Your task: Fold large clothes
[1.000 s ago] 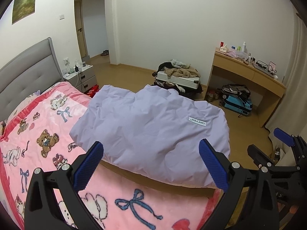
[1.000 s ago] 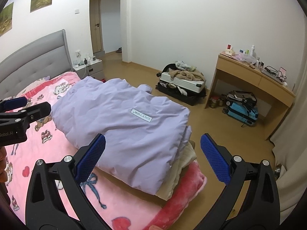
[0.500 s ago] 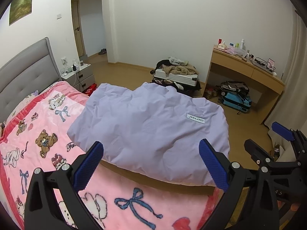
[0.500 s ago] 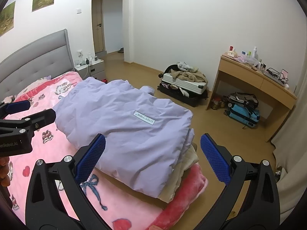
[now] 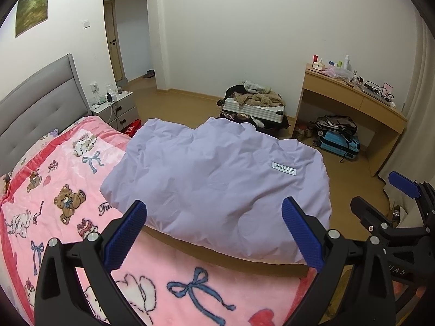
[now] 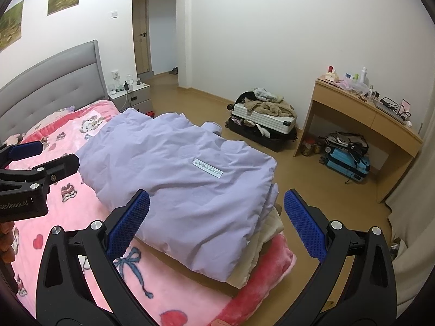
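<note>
A folded lilac padded jacket [image 5: 217, 179] with a small white label lies on the pink cartoon blanket [image 5: 68, 190] at the bed's foot corner; it also shows in the right wrist view [image 6: 176, 179], resting on a beige folded garment [image 6: 269, 225]. My left gripper [image 5: 214, 233] is open and empty, hovering just short of the jacket's near edge. My right gripper [image 6: 214, 222] is open and empty, above the jacket's near right corner. The right gripper shows at the right edge of the left view [image 5: 380, 203], and the left gripper shows at the left of the right view [image 6: 38, 157].
A grey headboard [image 6: 51, 81] and bedside table [image 6: 130, 95] stand at the left. On the floor beyond the bed lie an open suitcase heaped with clothes [image 6: 263, 116] and a blue bag [image 6: 348, 160] under a wooden desk [image 6: 367, 114]. A curtain [image 6: 407, 190] hangs at the right.
Both grippers have drawn back and risen slightly, so the jacket sits a little farther away. The jacket has not moved and both grippers stay open.
</note>
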Demonstrator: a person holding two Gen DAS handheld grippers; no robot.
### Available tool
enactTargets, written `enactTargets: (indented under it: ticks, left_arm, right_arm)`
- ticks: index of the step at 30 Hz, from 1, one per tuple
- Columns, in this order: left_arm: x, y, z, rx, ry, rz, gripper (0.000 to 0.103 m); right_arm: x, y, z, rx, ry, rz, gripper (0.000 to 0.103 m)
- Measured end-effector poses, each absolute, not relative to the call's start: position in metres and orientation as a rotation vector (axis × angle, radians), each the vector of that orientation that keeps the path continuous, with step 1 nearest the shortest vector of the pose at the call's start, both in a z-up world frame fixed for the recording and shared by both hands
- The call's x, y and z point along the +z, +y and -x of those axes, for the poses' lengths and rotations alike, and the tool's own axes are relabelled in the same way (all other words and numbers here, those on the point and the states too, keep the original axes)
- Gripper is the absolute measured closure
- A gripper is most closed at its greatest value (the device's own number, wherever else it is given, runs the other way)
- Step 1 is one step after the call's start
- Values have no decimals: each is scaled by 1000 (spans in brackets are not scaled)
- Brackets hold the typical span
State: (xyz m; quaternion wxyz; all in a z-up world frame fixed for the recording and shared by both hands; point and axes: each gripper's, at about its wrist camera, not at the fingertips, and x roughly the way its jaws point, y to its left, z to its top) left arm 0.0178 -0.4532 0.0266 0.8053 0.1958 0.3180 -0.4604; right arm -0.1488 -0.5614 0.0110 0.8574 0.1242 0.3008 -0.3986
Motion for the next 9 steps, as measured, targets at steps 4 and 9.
enactTargets:
  ticks: [4, 9]
  left_arm:
    - [26, -453, -17, -984, 681, -425, 5]
    - [24, -453, -18, -985, 686, -423, 5]
  right_arm:
    - [11, -562, 148, -832, 633, -259, 8]
    - [11, -563, 147, -829, 636, -258, 8]
